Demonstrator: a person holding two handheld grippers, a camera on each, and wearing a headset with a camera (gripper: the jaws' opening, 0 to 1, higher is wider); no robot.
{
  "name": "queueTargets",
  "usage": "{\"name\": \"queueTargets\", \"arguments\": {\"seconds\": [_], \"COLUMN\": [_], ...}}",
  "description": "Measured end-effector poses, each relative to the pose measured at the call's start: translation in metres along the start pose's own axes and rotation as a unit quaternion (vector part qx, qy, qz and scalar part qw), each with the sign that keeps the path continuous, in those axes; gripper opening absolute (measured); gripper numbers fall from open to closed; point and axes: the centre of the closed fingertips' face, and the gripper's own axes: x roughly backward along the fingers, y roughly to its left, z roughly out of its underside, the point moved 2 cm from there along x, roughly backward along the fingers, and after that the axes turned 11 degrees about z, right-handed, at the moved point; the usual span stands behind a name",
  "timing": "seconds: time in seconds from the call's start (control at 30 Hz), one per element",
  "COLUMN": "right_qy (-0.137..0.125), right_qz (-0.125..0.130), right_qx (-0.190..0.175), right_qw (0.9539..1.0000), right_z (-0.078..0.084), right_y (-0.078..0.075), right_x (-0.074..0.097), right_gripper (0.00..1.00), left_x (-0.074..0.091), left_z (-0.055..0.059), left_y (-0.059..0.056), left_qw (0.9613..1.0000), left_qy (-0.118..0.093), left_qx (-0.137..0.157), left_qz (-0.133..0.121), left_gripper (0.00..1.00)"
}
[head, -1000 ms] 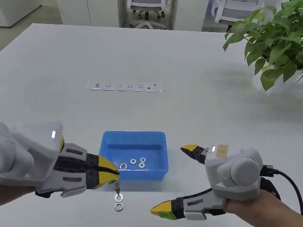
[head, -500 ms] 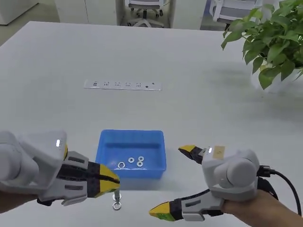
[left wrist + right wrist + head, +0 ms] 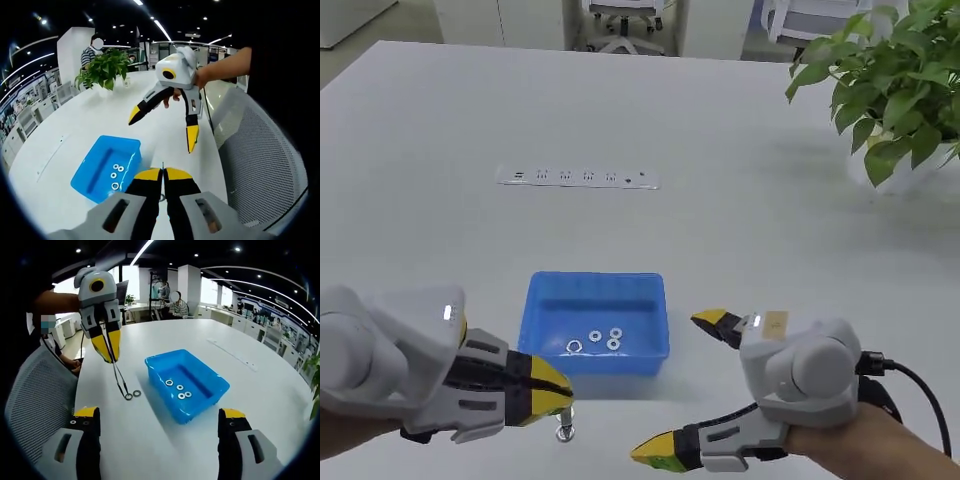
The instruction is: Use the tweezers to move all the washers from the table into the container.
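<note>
Washers (image 3: 137, 393) outside the container (image 3: 200, 410): where are they?

Two lie side by side on the table (image 3: 720, 230), just off the blue container's near wall, toward the table's near edge. Four more washers (image 3: 613, 344) lie loose on the container's floor.

And the tool?

The tweezers (image 3: 117, 372) hang down from the left gripper (image 3: 110, 352), whose jaws are pressed together on their upper end. Their tips come down at one of the two washers. Whether they pinch it I cannot tell. The other washer lies just beside the tips.

What about the other side?

The right gripper (image 3: 680, 387) hovers to the right of the container with its jaws spread wide and nothing between them. It is well apart from the tweezers.

Is there room to move?

Plenty beyond the container. The white top is bare up to a power strip (image 3: 578, 178), and a potted plant (image 3: 890, 80) stands at the far right. The near side is tighter, because the two washers lie between the container wall and the table edge. A mesh chair back (image 3: 35, 405) stands just past that edge.
</note>
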Motion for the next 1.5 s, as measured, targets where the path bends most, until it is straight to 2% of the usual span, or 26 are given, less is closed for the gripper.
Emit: {"name": "queueTargets", "arguments": {"seconds": [0.37,0.53,0.73,0.9,1.07,1.2,1.5], "right_qy": [0.000,-0.010,-0.014,-0.026,-0.027,-0.034,-0.035], "right_qz": [-0.010,-0.026,-0.041,-0.062,-0.080,-0.093,-0.124], "right_qx": [0.006,0.010,0.017,0.038,0.061,0.064,0.093], "right_qw": [0.9999,0.9996,0.9989,0.9970,0.9946,0.9930,0.9872], "right_z": [-0.001,-0.004,-0.008,-0.016,-0.018,-0.024,-0.026], "right_y": [0.006,0.014,0.023,0.033,0.041,0.047,0.058], "right_x": [-0.003,-0.006,-0.014,-0.020,-0.026,-0.032,-0.044], "right_gripper": [0.96,0.90,0.85,0.77,0.67,0.58,0.40], "left_x": [-0.003,-0.004,-0.004,-0.003,-0.002,-0.001,0.000], "left_z": [0.004,0.004,0.004,0.005,0.006,0.006,0.006], "left_y": [0.001,0.001,-0.001,-0.002,-0.002,0.001,0.003], "left_qw": [1.0000,0.9999,1.0000,0.9999,0.9997,0.9995,0.9989], "left_qy": [-0.003,-0.009,-0.003,0.001,0.007,0.015,0.025], "left_qx": [0.003,0.006,0.003,0.000,0.000,-0.004,-0.008], "left_qz": [-0.001,-0.001,0.007,0.014,0.024,0.028,0.040], "left_gripper": [0.05,0.05,0.05,0.05,0.05,0.05,0.05]}}
